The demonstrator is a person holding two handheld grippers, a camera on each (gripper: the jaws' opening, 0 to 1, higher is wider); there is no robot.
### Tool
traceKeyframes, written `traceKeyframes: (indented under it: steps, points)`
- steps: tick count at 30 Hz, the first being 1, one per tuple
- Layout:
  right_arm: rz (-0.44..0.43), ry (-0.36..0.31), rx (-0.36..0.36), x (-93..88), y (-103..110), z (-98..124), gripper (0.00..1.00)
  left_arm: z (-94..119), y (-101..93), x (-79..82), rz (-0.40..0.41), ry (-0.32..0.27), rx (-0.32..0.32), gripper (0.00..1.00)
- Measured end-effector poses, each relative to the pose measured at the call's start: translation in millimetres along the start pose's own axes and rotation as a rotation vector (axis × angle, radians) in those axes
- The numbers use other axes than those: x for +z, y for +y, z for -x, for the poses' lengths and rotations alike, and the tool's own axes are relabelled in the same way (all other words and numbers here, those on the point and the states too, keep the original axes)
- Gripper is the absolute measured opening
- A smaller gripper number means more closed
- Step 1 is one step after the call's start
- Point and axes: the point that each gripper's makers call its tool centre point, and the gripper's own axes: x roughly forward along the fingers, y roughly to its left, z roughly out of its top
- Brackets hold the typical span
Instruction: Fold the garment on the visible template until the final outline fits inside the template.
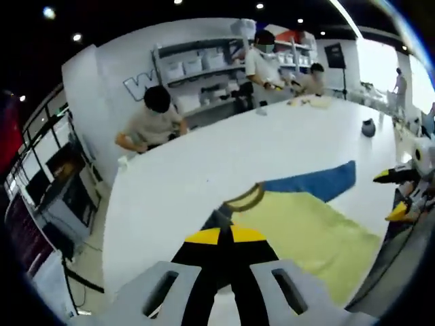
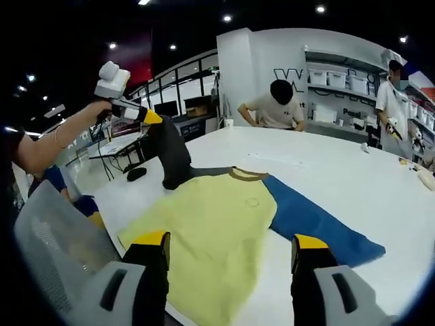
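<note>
1. Garment (image 2: pixel 217 231): a yellow shirt with one blue sleeve (image 2: pixel 312 224) and one dark grey sleeve (image 2: pixel 170 159), lying on a white table (image 2: pixel 340 170). It sits just ahead of the right gripper (image 2: pixel 231 255), body flat and collar on the far side.
2. Right gripper: jaws wide apart, holding nothing, hovering over the near hem of the yellow body.
3. Left gripper (image 2: pixel 156 117): seen in the right gripper view raised well above the table, closed on the end of the dark grey sleeve, which hangs from it down to the shoulder. In the left gripper view its jaws (image 1: pixel 226 234) are together, with dark cloth pinched at the tips.
4. Template: no outline can be made out on the table; its position cannot be confirmed.
5. Step in hand, as judged: carrying the grey sleeve across onto the yellow body.
6. Recommended practice: keep the pinch firm, bring the sleeve over low so it lies flat, with the crease running at the shoulder seam, and release only once the cloth rests on the body. The free gripper could steady the hem so the shirt does not drag.
7. Other: people work at the table's far side, beside shelving (image 2: pixel 353 88).
</note>
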Motion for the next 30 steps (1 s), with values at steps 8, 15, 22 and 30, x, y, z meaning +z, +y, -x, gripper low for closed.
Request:
traceKeyframes:
  steps: [8,15,22,30]
  points:
    - [0.0,-0.002,-0.015,1.2,-9,4,0.73,-33,-24.2,18.5,-0.03,0.004,-0.058,0.05]
    - [-0.007,0.004,-0.025,-2.6,-15,7,0.73,-58,-51.3,30.1,0.005,0.025,-0.151,0.06]
    - [-0.015,0.005,-0.031,-4.6,-18,10,0.73,-78,-64.5,31.3,-0.056,0.043,-0.148,0.06]
    - [-0.015,0.013,-0.061,-6.6,-27,15,0.74,-126,-93.8,14.2,-0.081,0.113,-0.208,0.06]
